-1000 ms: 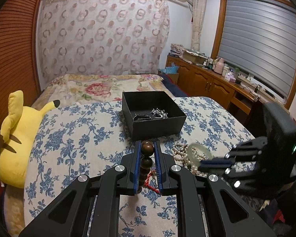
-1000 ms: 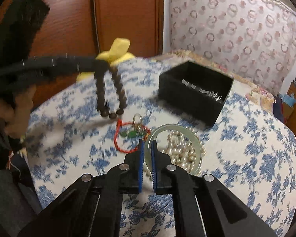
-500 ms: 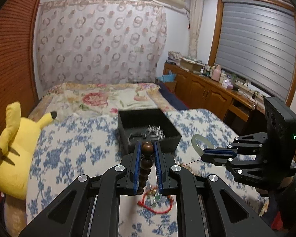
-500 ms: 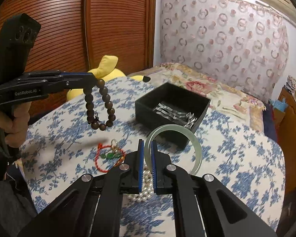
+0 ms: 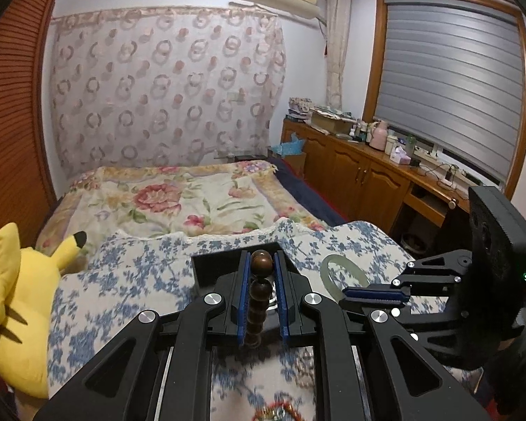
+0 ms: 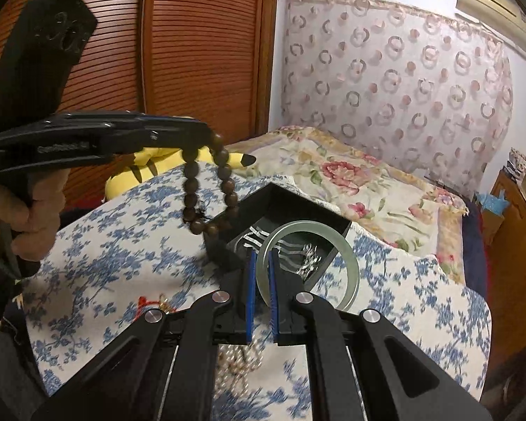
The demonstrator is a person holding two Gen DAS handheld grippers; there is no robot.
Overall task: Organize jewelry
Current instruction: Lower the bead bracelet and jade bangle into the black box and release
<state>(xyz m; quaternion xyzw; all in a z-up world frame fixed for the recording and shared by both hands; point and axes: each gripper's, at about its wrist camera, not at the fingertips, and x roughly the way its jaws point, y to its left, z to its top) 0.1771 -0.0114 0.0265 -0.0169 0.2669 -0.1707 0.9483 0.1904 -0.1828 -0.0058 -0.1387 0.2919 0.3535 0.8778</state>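
My left gripper (image 5: 261,263) is shut on a brown wooden bead bracelet (image 5: 259,294), which hangs over the near left corner of the black box (image 6: 291,207) in the right wrist view (image 6: 207,193). My right gripper (image 6: 261,256) is shut on a pale green jade bangle (image 6: 336,245) and holds it above the box's near side; the bangle also shows in the left wrist view (image 5: 328,273). The box (image 5: 210,266) holds silver chain jewelry (image 6: 298,252). A red cord bracelet (image 6: 150,303) and pearls (image 6: 235,361) lie on the blue floral cloth.
A yellow plush toy (image 5: 14,308) lies at the left of the bed. A wooden cabinet (image 5: 361,172) with clutter stands at the right under the window. A slatted wooden wardrobe (image 6: 193,52) stands behind the left gripper.
Both grippers rose off the cloth with their pieces and moved forward to the black box. The bead bracelet and the bangle now hang over the box.
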